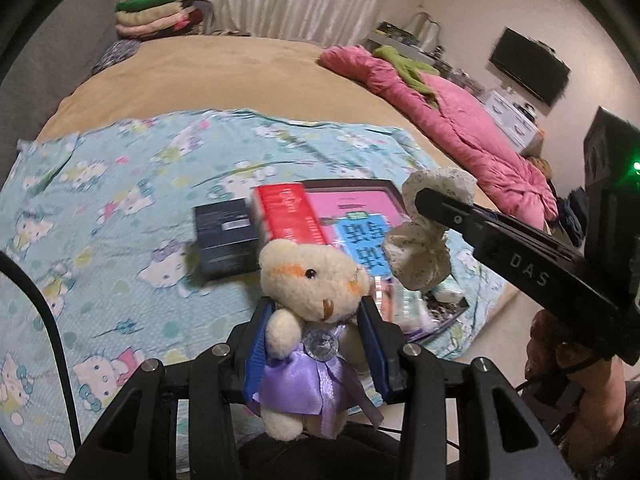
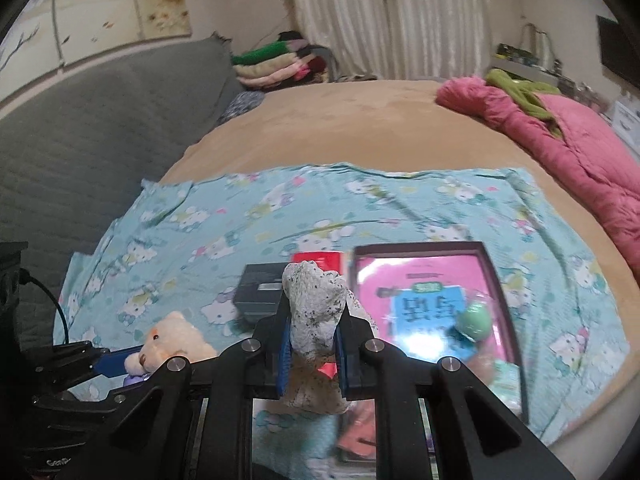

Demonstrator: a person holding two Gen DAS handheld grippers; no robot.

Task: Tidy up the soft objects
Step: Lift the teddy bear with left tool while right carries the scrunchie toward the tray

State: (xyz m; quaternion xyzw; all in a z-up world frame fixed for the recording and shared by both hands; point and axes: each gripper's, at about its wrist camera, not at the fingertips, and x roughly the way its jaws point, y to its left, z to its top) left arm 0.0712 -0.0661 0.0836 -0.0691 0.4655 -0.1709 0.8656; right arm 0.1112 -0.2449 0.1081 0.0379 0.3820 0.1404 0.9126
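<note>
Above cartoon sheet [image 1: 120,200]: left gripper [image 1: 316,312] clamps teddy bear [image 1: 312,280]; right gripper [image 2: 312,320] pinches speckled cloth [image 2: 316,304].

Relative to the turquoise cat-print sheet [image 2: 280,216]: three boxes are lying on it, one dark box [image 1: 226,238], one red box [image 1: 290,212] and one pink-lined tray [image 2: 432,304]. Two soft toys are hanging above it, one cream teddy bear [image 1: 312,280] and one speckled white plush [image 2: 316,304].
</note>
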